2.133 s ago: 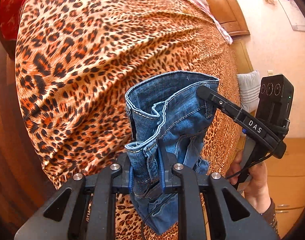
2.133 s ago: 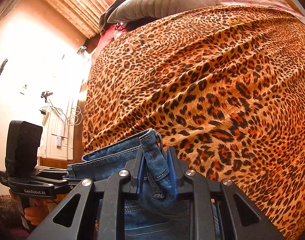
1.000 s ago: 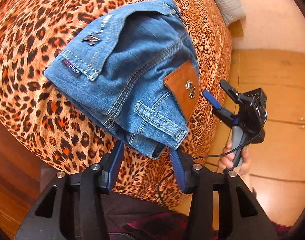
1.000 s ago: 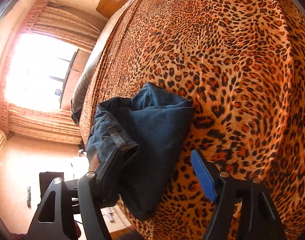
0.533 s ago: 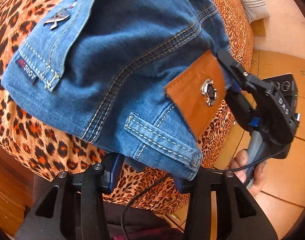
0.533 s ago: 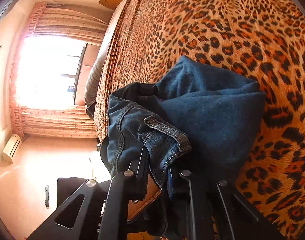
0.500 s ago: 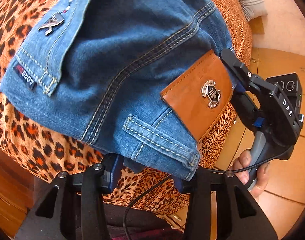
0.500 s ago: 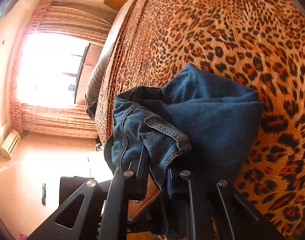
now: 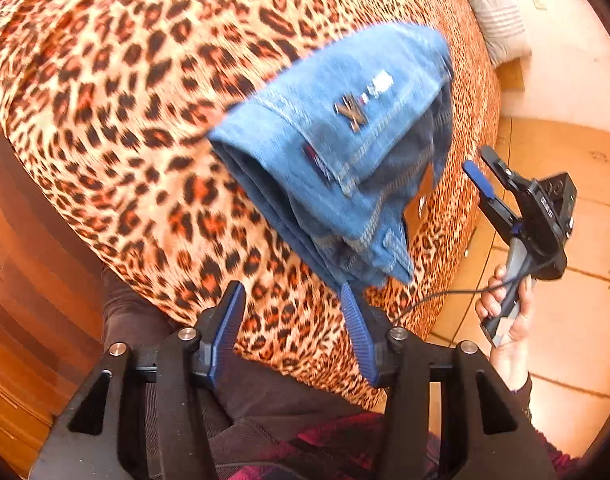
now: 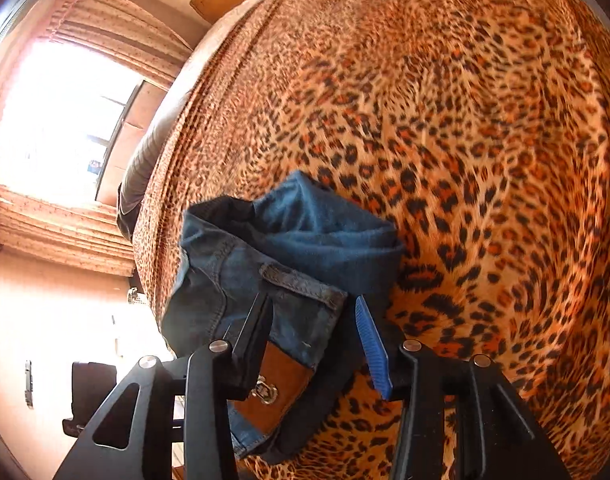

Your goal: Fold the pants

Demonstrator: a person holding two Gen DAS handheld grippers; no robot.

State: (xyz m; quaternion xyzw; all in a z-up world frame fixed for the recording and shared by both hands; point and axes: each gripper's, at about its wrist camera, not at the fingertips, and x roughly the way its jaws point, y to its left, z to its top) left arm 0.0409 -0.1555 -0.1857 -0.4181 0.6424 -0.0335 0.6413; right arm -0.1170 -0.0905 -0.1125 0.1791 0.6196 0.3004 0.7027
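Observation:
The folded blue jeans [image 9: 345, 152] lie as a compact bundle on the leopard-print bedspread [image 9: 125, 100] near its front edge. My left gripper [image 9: 293, 312] is open and empty, just short of the bundle's near corner. My right gripper [image 10: 317, 320] is open; the waistband with a belt loop and a brown leather patch [image 10: 273, 396] lies between its jaws, not clamped. The jeans also show in the right wrist view [image 10: 301, 248]. The right gripper also appears in the left wrist view [image 9: 485, 176], open, off the bed's side.
The bedspread [image 10: 485, 140] covers the whole bed. A grey pillow [image 10: 145, 164] lies at the head end by the bright window. A striped cushion [image 9: 497, 20] sits beyond the bed's far corner. Wooden floor [image 9: 565, 320] and a wooden bed frame [image 9: 21, 280] border the bed.
Both grippers held the waistband 2 s ago. The left opened about a second ago; the right re-closed on the waistband, then opened and pulled back. The bundle now lies free.

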